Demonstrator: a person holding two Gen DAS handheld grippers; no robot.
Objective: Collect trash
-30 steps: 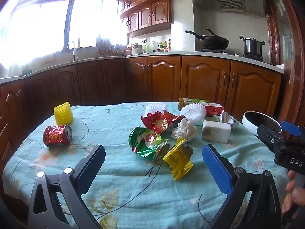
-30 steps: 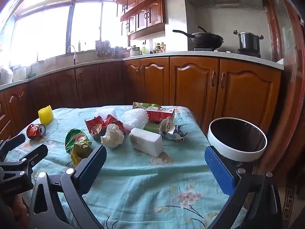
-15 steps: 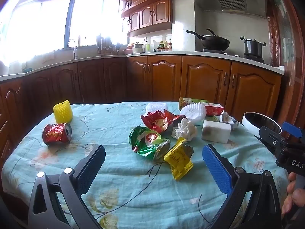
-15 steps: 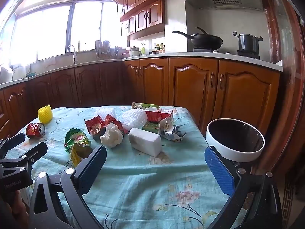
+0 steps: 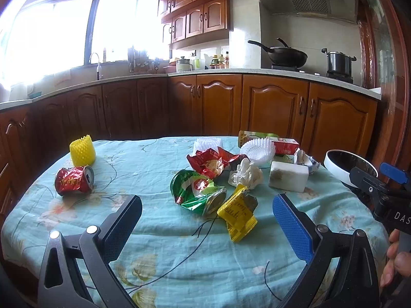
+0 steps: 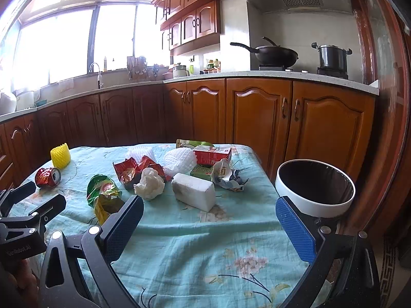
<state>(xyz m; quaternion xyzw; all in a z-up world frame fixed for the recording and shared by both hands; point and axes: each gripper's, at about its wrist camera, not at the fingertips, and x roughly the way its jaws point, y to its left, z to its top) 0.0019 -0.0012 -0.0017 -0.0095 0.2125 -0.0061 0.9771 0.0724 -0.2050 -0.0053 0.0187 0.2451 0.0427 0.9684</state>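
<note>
Left wrist view showed the left tongs [image 5: 206, 218] spread wide and holding nothing above the near edge of the worktop [image 5: 154, 243]; just beyond them lay a crushed green can [image 5: 197, 192] touching a yellow wrapper [image 5: 237, 213], with a red can [image 5: 74, 181] and a yellow foam sleeve [image 5: 82, 148] well apart on the left. Right wrist view showed the right tongs [image 6: 209, 220] likewise wide and empty; a white foam block [image 6: 194, 191] and crumpled tissue [image 6: 149, 183] lay ahead; the white-rimmed bin [image 6: 316, 188] stood beside the worktop's right edge.
</note>
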